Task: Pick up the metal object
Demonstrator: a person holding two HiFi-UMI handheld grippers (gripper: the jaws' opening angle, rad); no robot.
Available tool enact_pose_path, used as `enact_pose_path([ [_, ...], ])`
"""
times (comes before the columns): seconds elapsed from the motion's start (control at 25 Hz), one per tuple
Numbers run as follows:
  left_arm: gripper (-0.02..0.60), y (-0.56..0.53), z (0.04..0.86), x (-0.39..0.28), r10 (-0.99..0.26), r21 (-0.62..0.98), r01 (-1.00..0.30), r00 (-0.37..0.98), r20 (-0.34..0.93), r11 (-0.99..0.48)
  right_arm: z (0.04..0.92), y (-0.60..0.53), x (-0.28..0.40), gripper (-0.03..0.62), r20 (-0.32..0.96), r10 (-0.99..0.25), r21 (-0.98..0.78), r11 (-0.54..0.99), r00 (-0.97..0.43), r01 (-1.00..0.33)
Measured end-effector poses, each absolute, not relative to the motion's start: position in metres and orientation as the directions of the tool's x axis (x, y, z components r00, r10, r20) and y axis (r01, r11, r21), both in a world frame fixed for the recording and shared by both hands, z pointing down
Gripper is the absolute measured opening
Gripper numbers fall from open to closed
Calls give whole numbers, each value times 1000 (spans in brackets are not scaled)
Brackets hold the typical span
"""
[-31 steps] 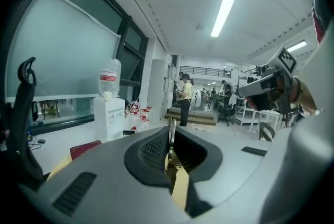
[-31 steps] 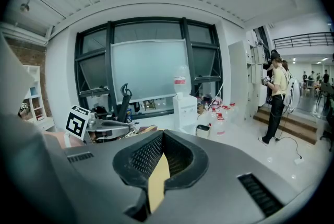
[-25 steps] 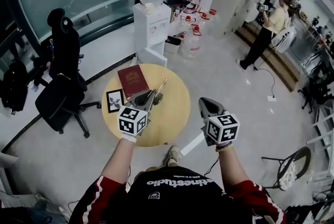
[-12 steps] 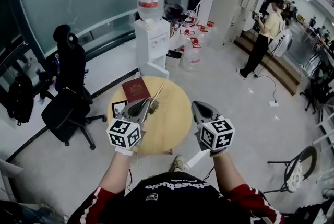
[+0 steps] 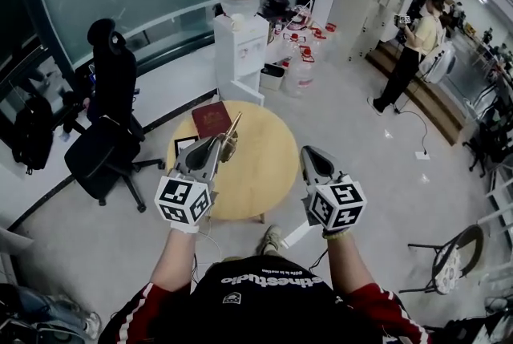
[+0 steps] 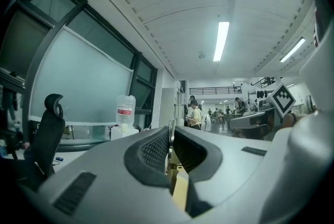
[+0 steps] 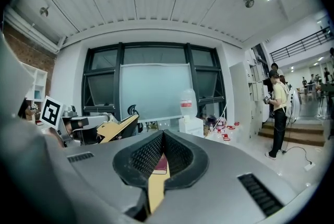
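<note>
A slim brass-coloured metal object (image 5: 231, 132) sticks out past the tip of my left gripper (image 5: 215, 145), which is shut on it above the round wooden table (image 5: 260, 182). In the left gripper view its thin edge (image 6: 170, 137) stands clamped between the jaws of the left gripper (image 6: 171, 125). The right gripper view shows the same object (image 7: 119, 128) at the left. My right gripper (image 5: 309, 157) hangs over the table's right edge. Its jaws meet at the tip of the right gripper (image 7: 163, 134) with nothing between them.
A red book (image 5: 212, 119) and a small picture frame (image 5: 183, 146) lie on the table's far left. Beyond it stand a water dispenser (image 5: 238, 38) and several water bottles (image 5: 300, 66). A black office chair (image 5: 108, 130) is at the left. A person (image 5: 413, 46) stands far right.
Both grippers have risen above the table. The left one carries the metal object and has shifted left in the head view. The right one moved less.
</note>
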State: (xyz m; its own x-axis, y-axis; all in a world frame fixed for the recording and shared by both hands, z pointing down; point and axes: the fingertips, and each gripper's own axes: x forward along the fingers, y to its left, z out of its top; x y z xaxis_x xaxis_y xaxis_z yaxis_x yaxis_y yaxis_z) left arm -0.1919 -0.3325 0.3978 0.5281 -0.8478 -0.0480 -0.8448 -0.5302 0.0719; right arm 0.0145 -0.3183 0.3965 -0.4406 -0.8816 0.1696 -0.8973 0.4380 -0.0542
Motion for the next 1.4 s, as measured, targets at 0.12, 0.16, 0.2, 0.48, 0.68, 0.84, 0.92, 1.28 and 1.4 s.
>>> enact_pose_path([
  [0.12,31,-326,401,-194,-858,69,-855,511,-54,-513,398,-313,16,28,152,-892,-53,423,-426,-905],
  [0.16,32,-325,402,-194,-860,70,-857,507,-59,-510,399,-311,15,28,149,-893,-52,421,-424,-905],
  [0.2,31,-323,402,-194,-861,73,-859,504,-65,-508,399,-310,14,29,147,-894,-50,421,-424,-906],
  [0.48,31,-318,399,-191,-863,81,-860,498,-82,-504,398,-307,14,28,143,-897,-44,416,-418,-908],
  [0.68,31,-316,398,-194,-860,77,-857,503,-89,-509,399,-307,11,28,142,-899,-39,413,-414,-910],
  [0.84,31,-314,393,-193,-860,77,-857,503,-92,-509,395,-307,10,28,143,-896,-38,419,-420,-907],
  [0.92,31,-314,393,-192,-857,77,-855,507,-92,-513,393,-307,9,28,139,-895,-38,422,-423,-906],
  [1.28,31,-313,387,-190,-848,56,-848,521,-99,-527,390,-306,4,28,140,-891,-41,431,-432,-902],
  [1.4,31,-312,387,-190,-848,59,-847,522,-99,-528,391,-305,3,28,145,-889,-40,434,-435,-900],
])
